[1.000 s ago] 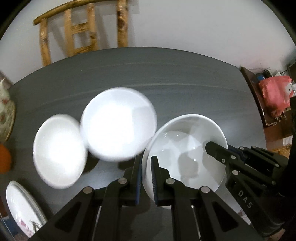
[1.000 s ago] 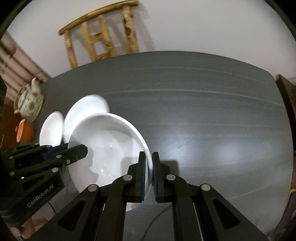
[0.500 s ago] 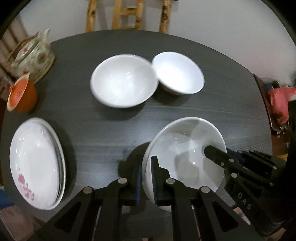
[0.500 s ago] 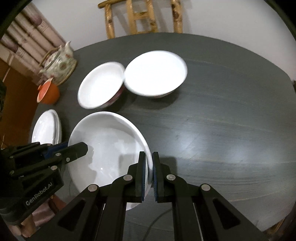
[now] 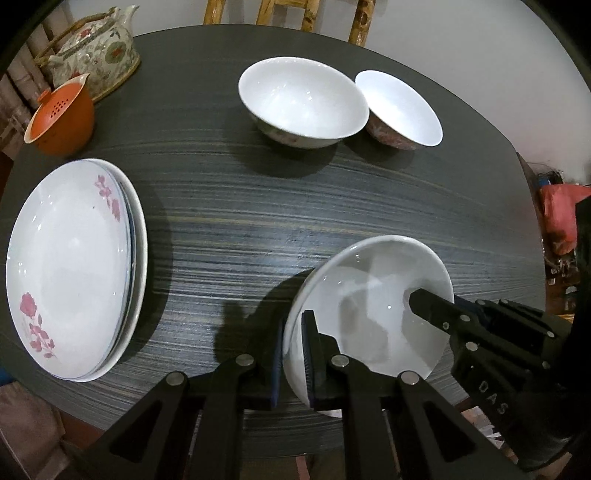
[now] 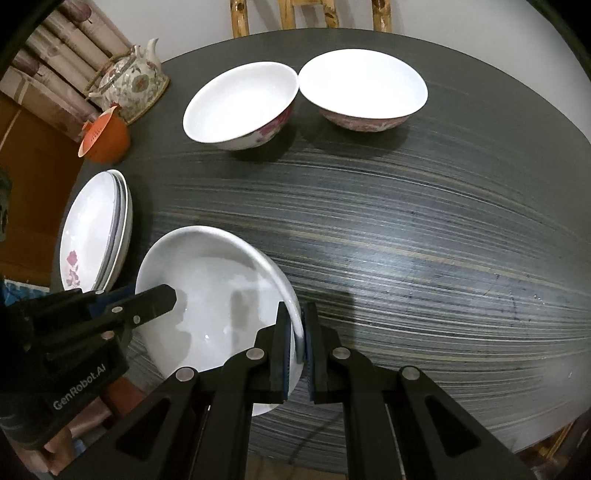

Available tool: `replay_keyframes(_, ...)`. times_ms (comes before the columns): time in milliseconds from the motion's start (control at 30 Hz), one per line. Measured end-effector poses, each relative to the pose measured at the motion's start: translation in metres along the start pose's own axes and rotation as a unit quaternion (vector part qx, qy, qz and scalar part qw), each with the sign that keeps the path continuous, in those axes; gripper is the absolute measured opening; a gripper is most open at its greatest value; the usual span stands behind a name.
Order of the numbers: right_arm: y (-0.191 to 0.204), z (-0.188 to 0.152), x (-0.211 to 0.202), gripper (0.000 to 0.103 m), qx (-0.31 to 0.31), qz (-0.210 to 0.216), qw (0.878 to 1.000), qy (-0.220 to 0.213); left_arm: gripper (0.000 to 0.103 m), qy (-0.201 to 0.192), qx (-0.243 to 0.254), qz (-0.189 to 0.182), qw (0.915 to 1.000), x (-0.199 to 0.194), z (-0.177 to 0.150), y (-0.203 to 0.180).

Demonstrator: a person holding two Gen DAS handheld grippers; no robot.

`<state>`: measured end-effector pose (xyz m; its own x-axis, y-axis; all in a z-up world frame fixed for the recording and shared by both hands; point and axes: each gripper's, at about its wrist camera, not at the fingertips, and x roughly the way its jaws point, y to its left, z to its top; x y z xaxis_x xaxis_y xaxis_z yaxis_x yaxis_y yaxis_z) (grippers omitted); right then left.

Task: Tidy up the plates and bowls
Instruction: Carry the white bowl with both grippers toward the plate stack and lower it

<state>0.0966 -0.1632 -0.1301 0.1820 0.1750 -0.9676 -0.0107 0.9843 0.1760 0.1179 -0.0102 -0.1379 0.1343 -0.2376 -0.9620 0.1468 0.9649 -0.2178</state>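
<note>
Both grippers hold one plain white deep plate [image 5: 369,306] above the near edge of the dark table. My left gripper [image 5: 293,354] is shut on its left rim. My right gripper [image 6: 295,343] is shut on its right rim; the plate also shows in the right wrist view [image 6: 214,295]. A stack of flowered white plates [image 5: 70,266] lies at the left, also in the right wrist view [image 6: 92,236]. Two white bowls with pink patterns stand at the far side: a larger one [image 5: 303,103] and a smaller one [image 5: 402,109], touching.
A flowered teapot [image 5: 96,55] and an orange strainer cup [image 5: 61,118] stand at the far left of the round dark table [image 5: 295,206]. A wooden chair [image 6: 306,14] stands behind it. A red bag [image 5: 561,218] lies off to the right.
Both grippers, holding the deep plate, have drawn back towards the near edge. The two bowls now sit farther away, and the plate stack and teapot have come into view.
</note>
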Motion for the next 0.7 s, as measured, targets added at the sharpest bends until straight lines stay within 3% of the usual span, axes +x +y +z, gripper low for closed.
replay_keyframes(700,-0.001,-0.002,0.012,0.010,0.010,0.012,1.000,0.002,0.009,-0.020,0.003,-0.003,0.9998,-0.004,-0.007,0.001)
